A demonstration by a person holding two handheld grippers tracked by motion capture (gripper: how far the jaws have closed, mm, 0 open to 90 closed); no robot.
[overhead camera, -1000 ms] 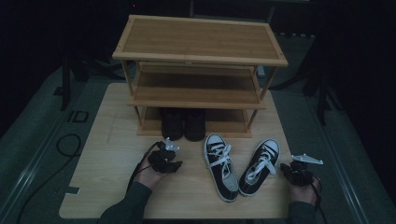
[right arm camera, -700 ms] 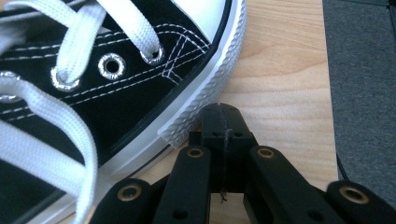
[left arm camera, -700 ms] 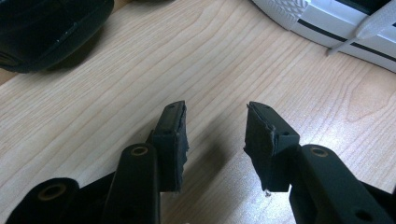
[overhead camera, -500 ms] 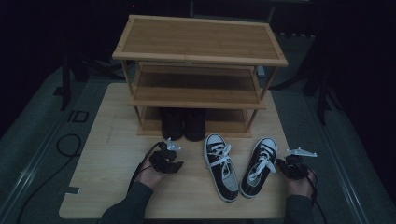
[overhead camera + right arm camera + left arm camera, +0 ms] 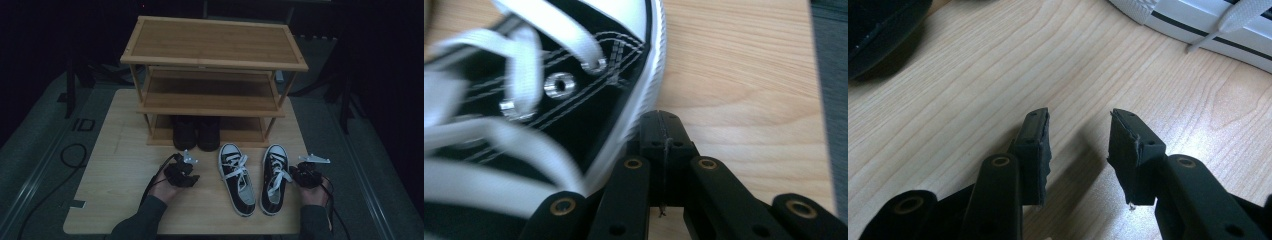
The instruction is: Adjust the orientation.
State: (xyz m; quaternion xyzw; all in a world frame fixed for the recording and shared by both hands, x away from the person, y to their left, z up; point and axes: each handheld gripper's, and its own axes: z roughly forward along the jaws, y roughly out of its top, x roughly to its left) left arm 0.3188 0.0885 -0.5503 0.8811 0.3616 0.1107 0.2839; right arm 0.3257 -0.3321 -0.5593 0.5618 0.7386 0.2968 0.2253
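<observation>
Seen from above, the right gripper (image 5: 303, 175) had been brought against the right sneaker (image 5: 273, 178), beside its mate (image 5: 238, 176) before the shoe rack (image 5: 214, 65). Between the left gripper's (image 5: 1079, 135) parted jaws only tabletop (image 5: 973, 75) was framed. Right gripper (image 5: 665, 131) jaws were closed, empty, touching the sole.
</observation>
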